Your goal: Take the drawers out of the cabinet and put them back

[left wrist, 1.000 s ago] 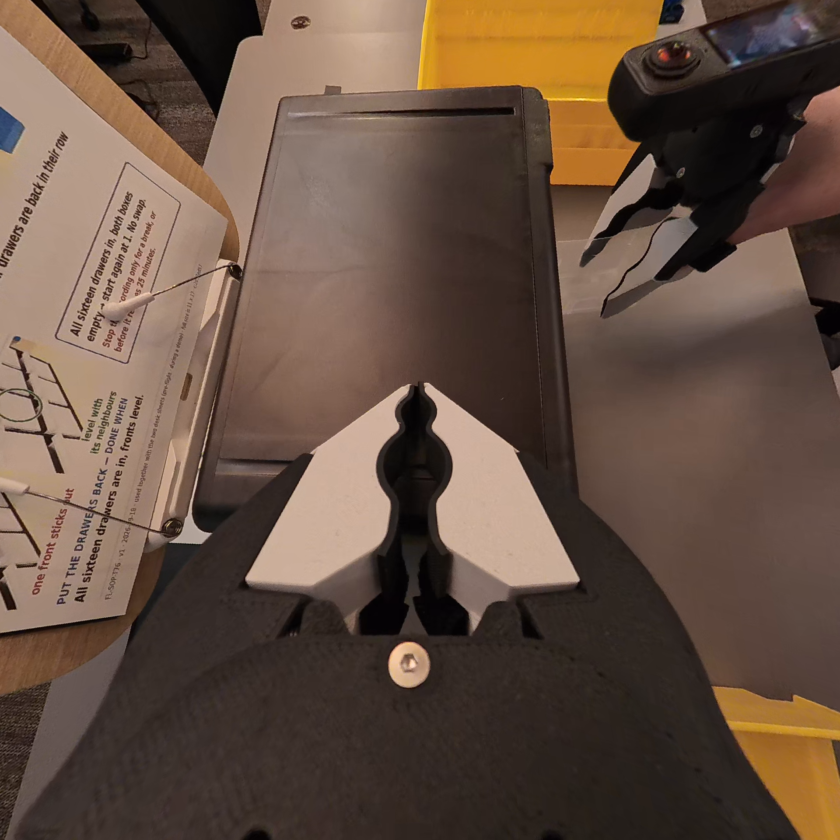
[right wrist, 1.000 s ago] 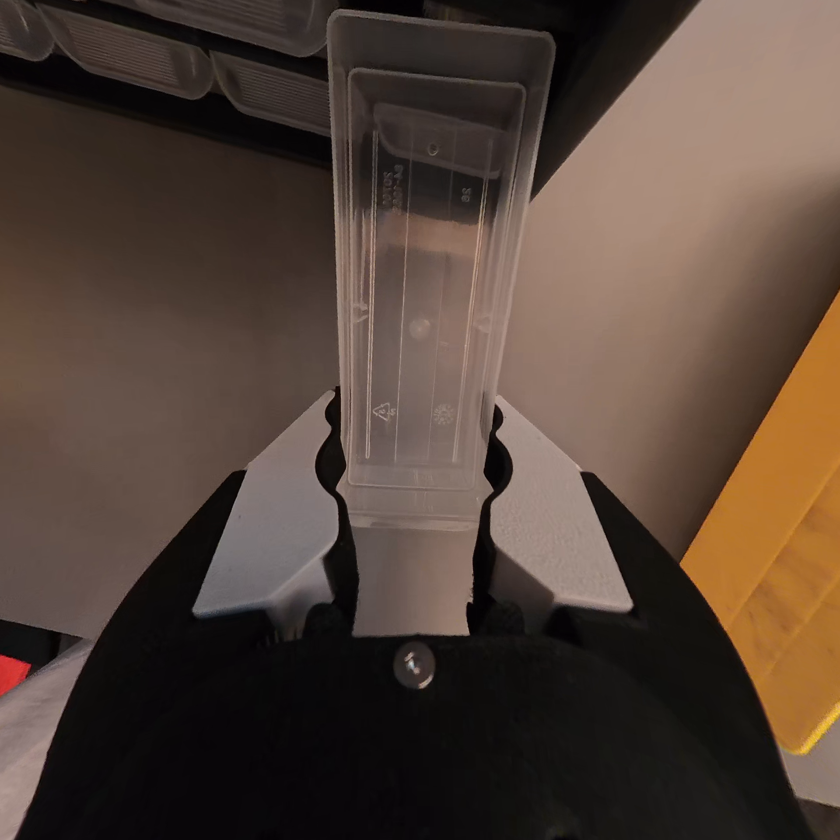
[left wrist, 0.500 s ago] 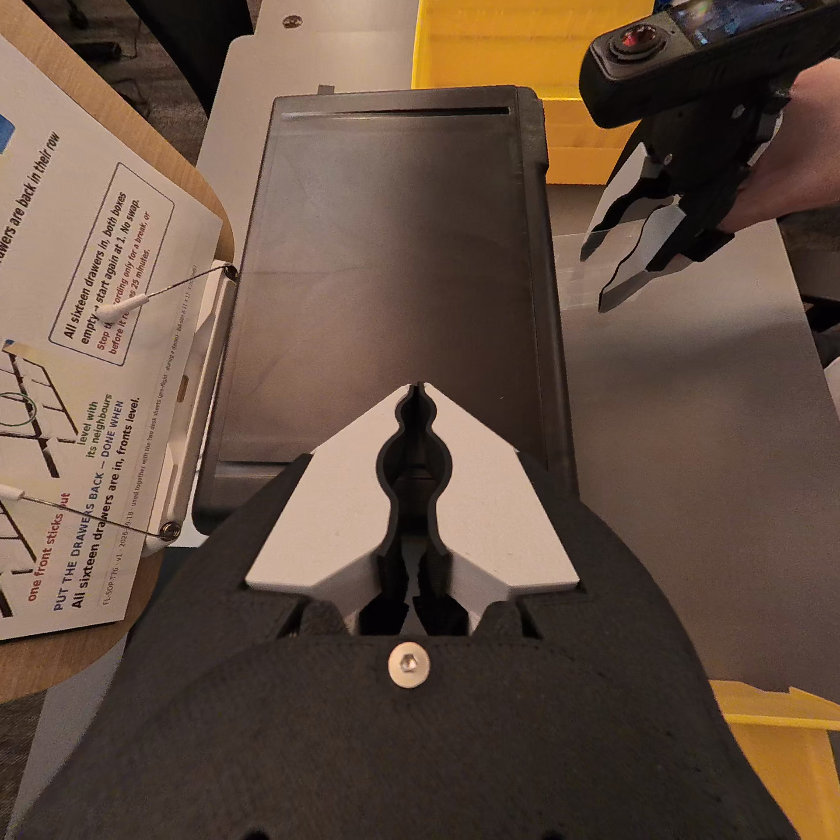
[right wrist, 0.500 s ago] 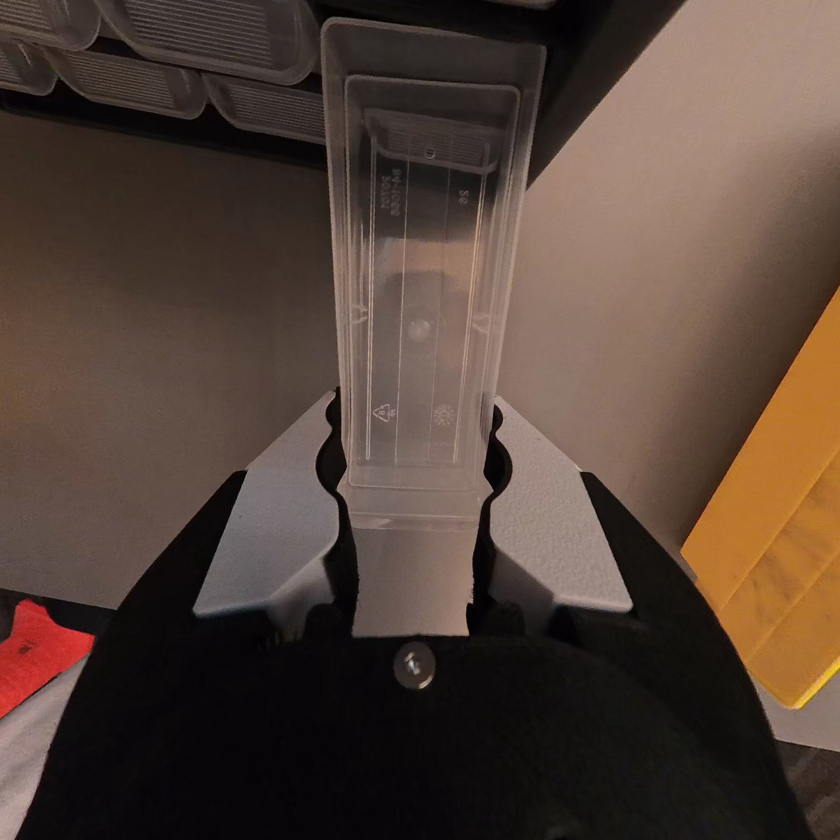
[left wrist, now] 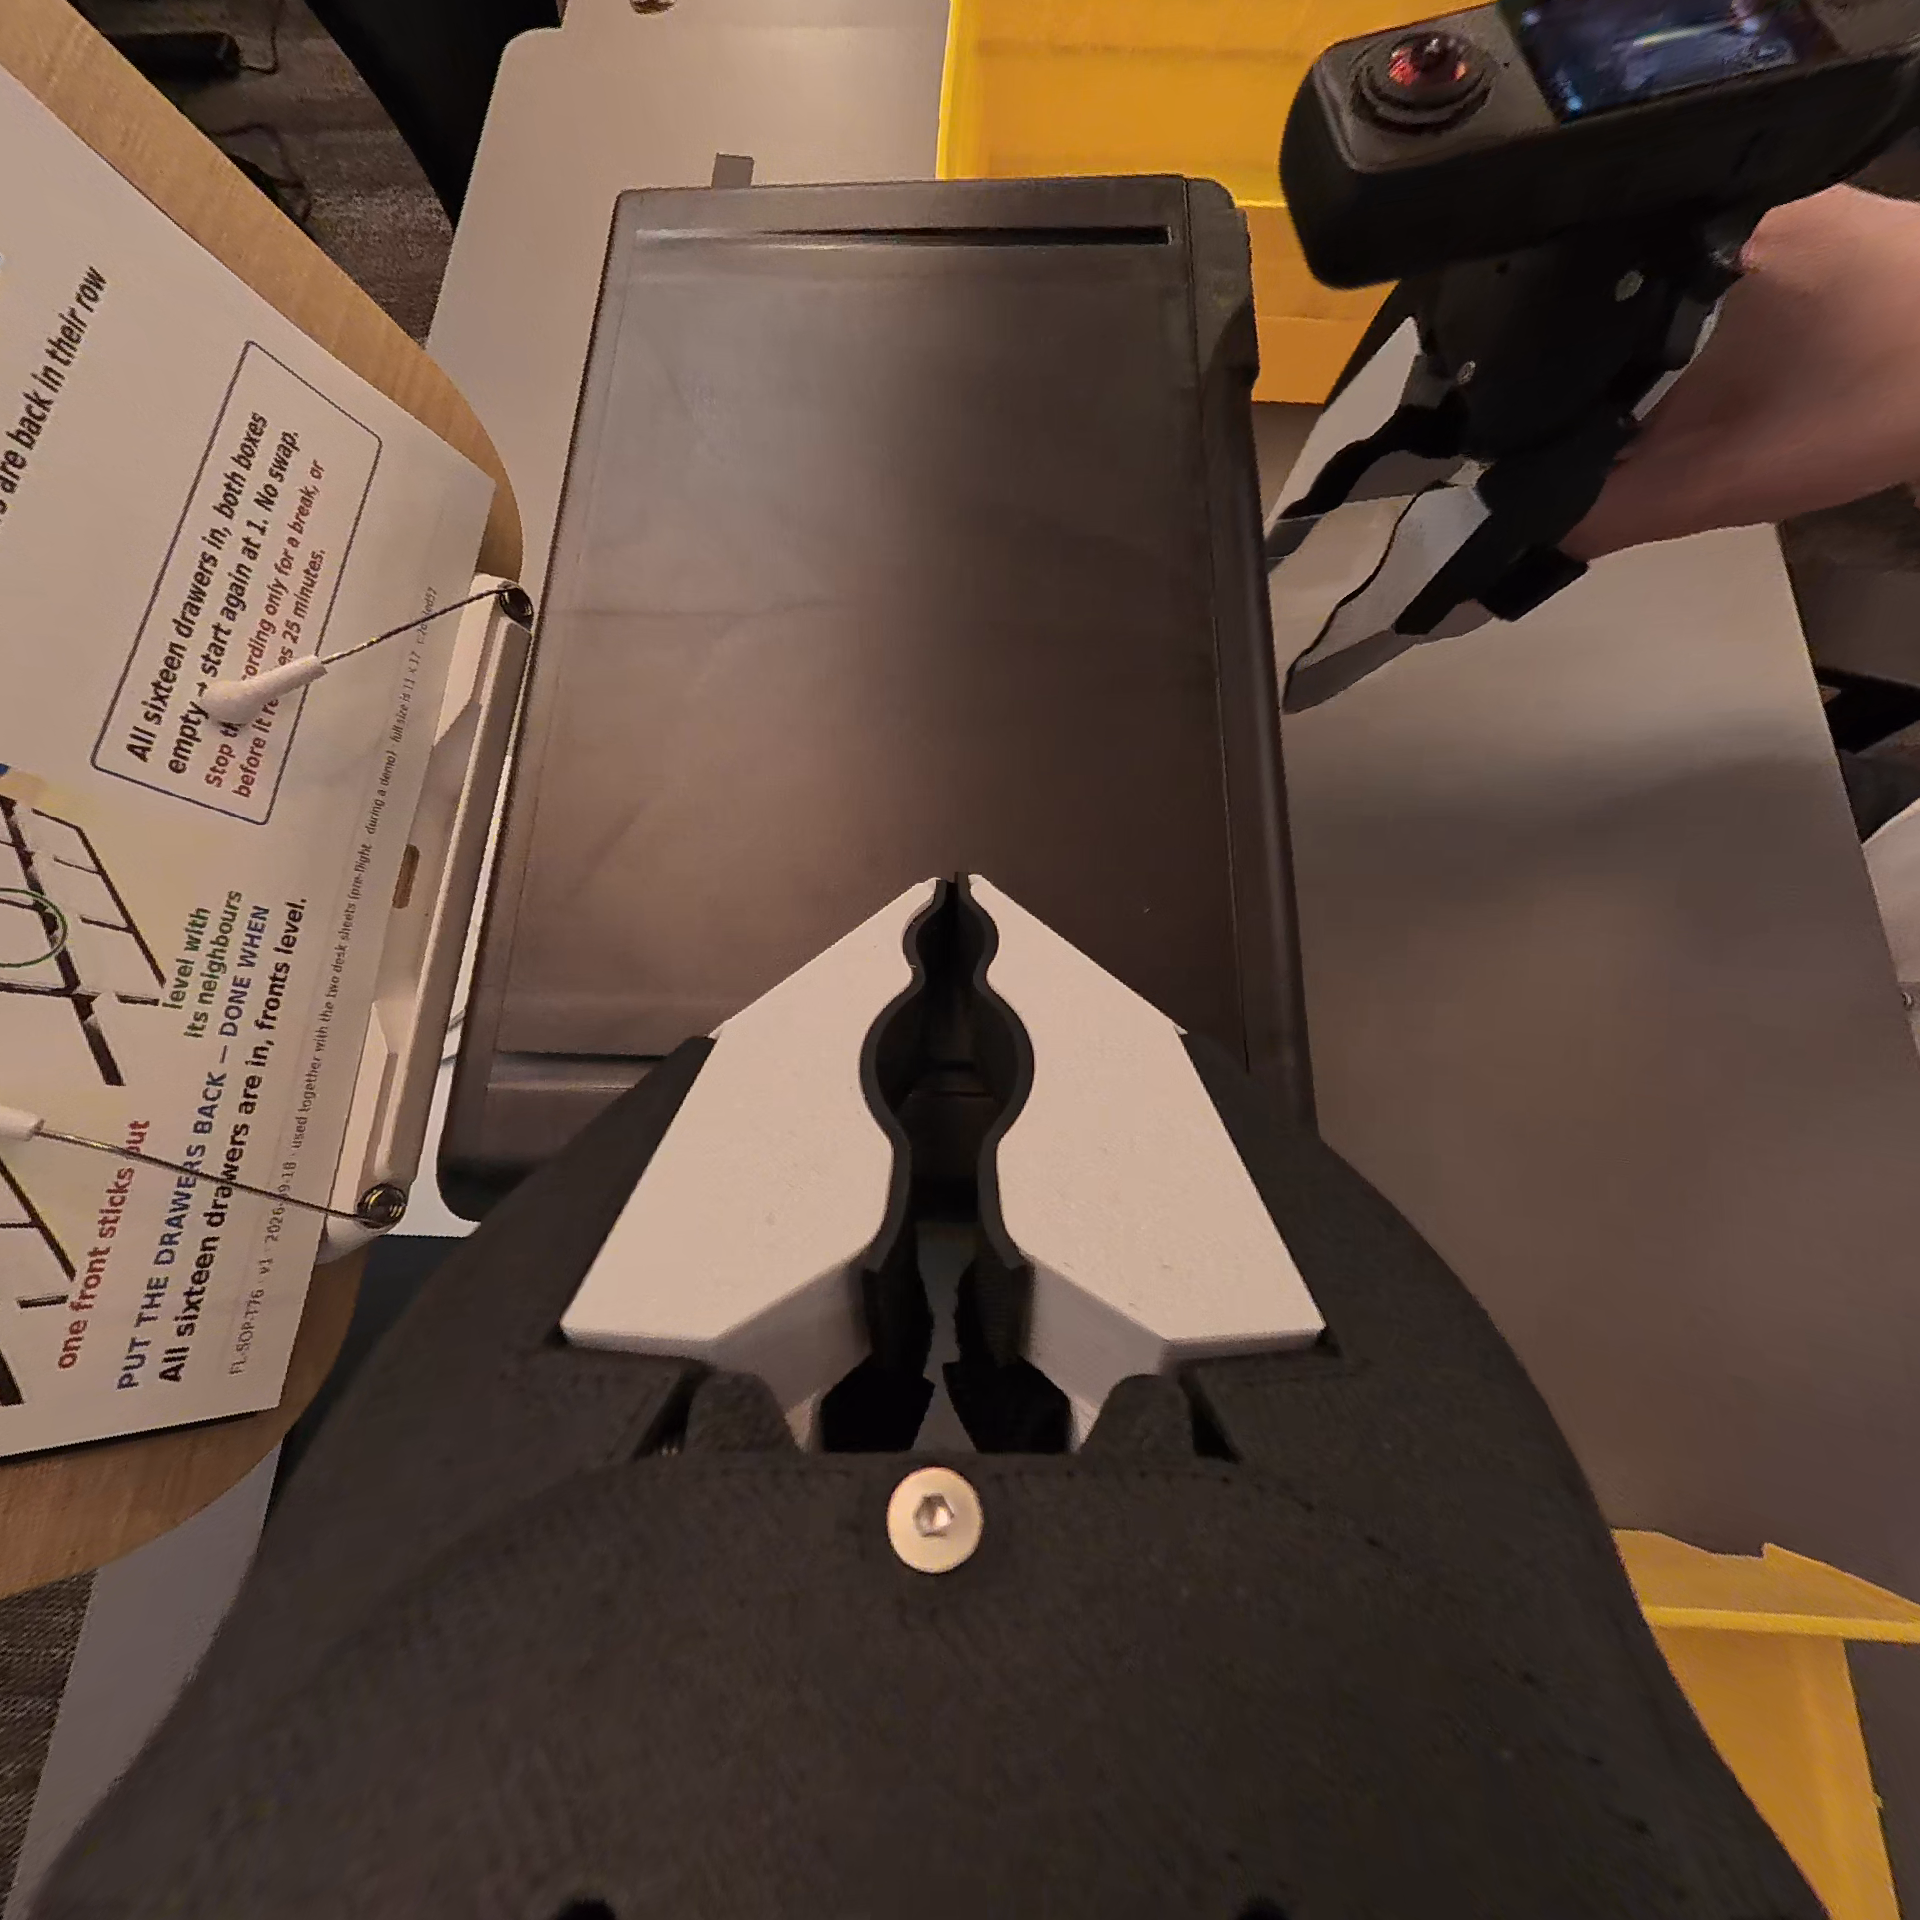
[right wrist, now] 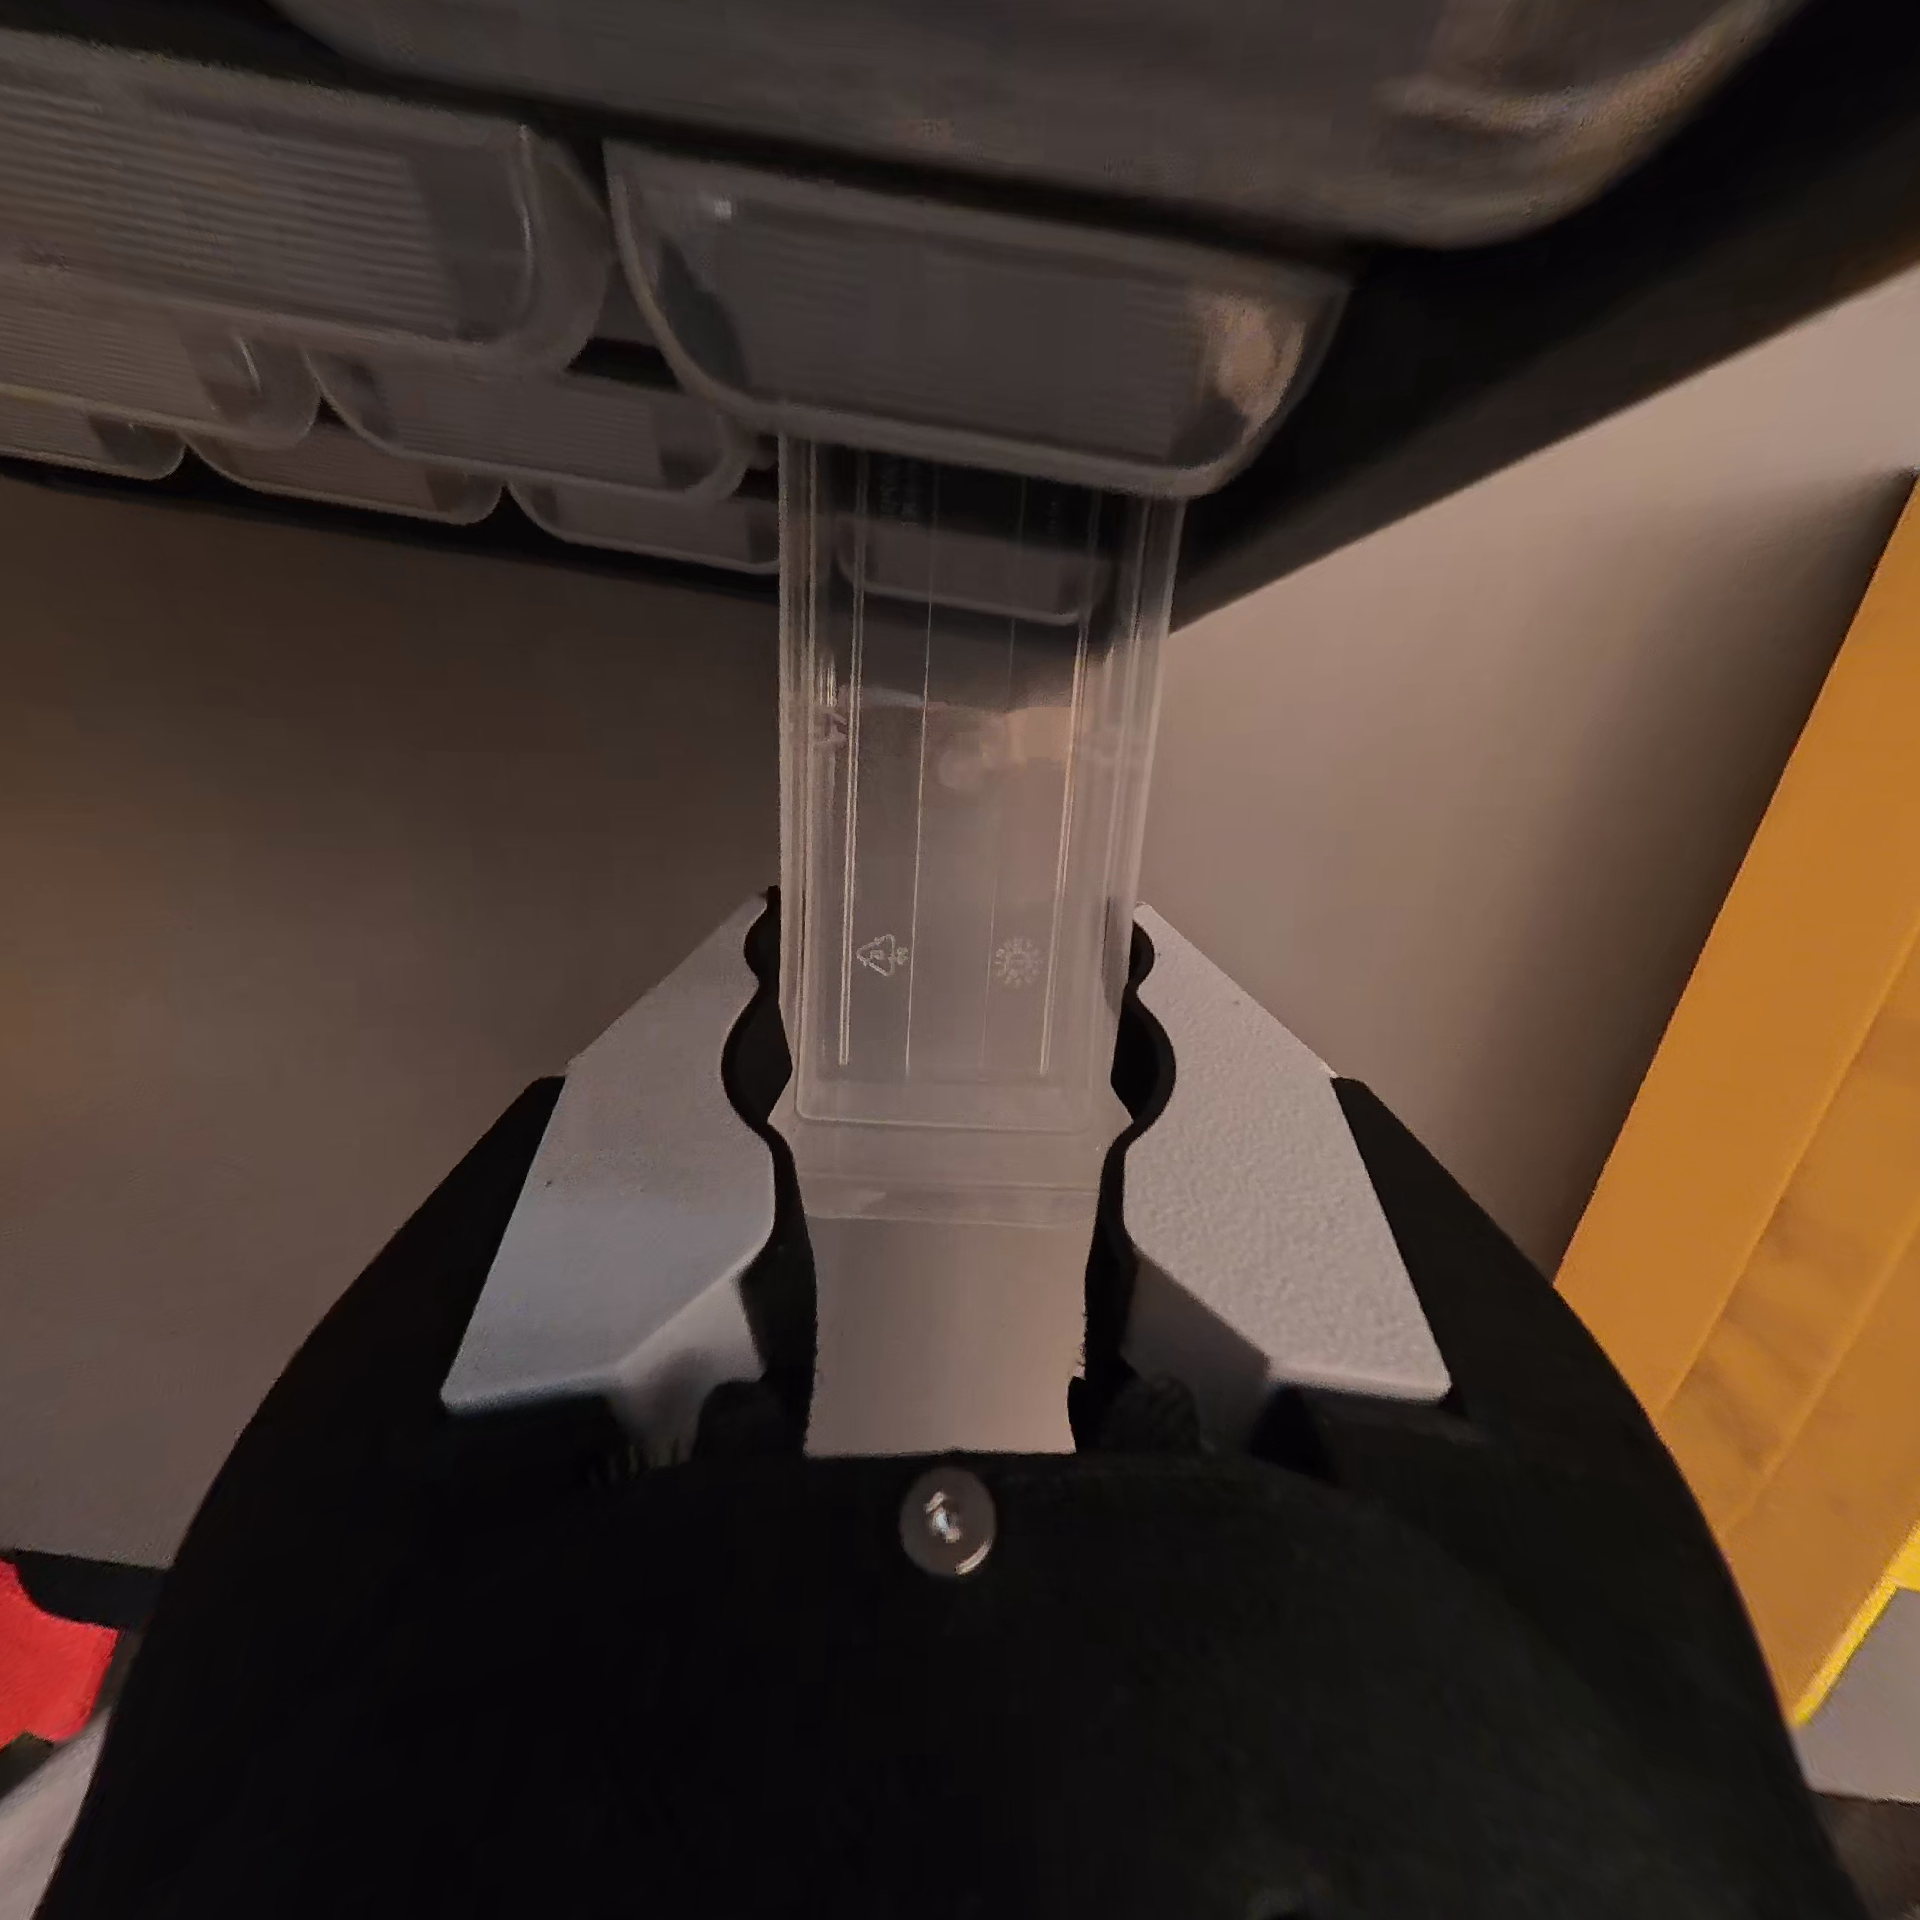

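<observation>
The clear plastic drawer [right wrist: 961,831] sits gripped by its near end between the two grey fingers [right wrist: 634,1174] of the right gripper [right wrist: 945,997], which clamp its side walls; its far end reaches into the black cabinet [right wrist: 1507,343], under a row of other clear drawer fronts [right wrist: 977,332]. The left gripper [left wrist: 954,883] has its fingertips pressed together, grasping nothing, over the cabinet's dark top panel [left wrist: 883,582]. A printed instruction sheet [left wrist: 177,790] lies just left of the cabinet, a yellow bin [left wrist: 1091,83] beyond it.
</observation>
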